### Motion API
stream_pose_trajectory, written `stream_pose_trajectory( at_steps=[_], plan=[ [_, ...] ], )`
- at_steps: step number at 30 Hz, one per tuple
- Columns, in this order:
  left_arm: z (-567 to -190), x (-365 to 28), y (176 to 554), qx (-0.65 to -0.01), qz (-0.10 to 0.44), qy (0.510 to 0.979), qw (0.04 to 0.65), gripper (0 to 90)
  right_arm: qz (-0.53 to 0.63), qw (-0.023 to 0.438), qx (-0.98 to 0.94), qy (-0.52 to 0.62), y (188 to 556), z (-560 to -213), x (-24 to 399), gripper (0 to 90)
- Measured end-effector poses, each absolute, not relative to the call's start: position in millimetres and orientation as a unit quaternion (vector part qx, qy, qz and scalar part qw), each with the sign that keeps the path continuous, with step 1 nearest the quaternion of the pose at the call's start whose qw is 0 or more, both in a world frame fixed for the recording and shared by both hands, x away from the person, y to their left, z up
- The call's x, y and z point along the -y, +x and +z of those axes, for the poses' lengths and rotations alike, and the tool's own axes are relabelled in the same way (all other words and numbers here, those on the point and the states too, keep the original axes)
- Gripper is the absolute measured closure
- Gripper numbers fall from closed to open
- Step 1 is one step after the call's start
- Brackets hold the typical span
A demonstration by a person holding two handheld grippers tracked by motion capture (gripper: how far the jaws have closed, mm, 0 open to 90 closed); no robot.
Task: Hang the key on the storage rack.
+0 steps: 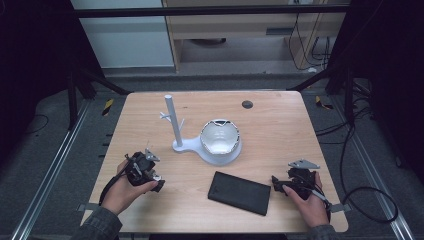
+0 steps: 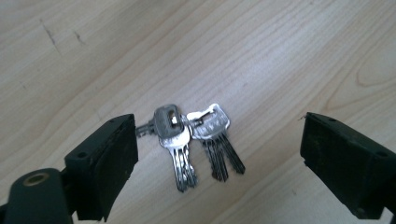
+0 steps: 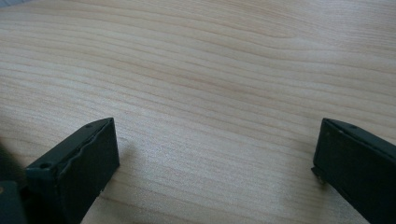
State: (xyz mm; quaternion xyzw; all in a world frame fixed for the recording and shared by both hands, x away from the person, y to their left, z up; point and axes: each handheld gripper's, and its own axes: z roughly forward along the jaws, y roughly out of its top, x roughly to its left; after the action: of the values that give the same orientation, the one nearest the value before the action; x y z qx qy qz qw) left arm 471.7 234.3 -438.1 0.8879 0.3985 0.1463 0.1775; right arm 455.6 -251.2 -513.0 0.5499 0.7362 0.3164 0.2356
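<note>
Several keys [image 2: 194, 140] lie overlapped; count unclear.

High view overlooks table [image 1: 280, 125]; tool views skim tabletop closely.

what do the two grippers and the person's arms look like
Both the left gripper and the right gripper are black, with two blocky, flat-faced jaws. Each carries a grey three-cornered plate on top and trails a black cable. The person's sleeves are dark grey.
</note>
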Motion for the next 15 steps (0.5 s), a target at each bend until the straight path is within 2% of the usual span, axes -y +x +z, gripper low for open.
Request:
stream_pose_trajectory(
  at_steps=[8,15],
  plan=[
    [-435.5,-246.9,473.8,-0.409,0.130,0.887,0.170,20.1,0.316,0.236,-0.736,0.550,455.4,-513.1,251.1,0.4],
    [-440.9,-254.7,480.6,-0.413,0.133,0.887,0.160,20.7,0.316,0.236,-0.735,0.551,455.2,-513.1,250.9,0.4]
  ],
)
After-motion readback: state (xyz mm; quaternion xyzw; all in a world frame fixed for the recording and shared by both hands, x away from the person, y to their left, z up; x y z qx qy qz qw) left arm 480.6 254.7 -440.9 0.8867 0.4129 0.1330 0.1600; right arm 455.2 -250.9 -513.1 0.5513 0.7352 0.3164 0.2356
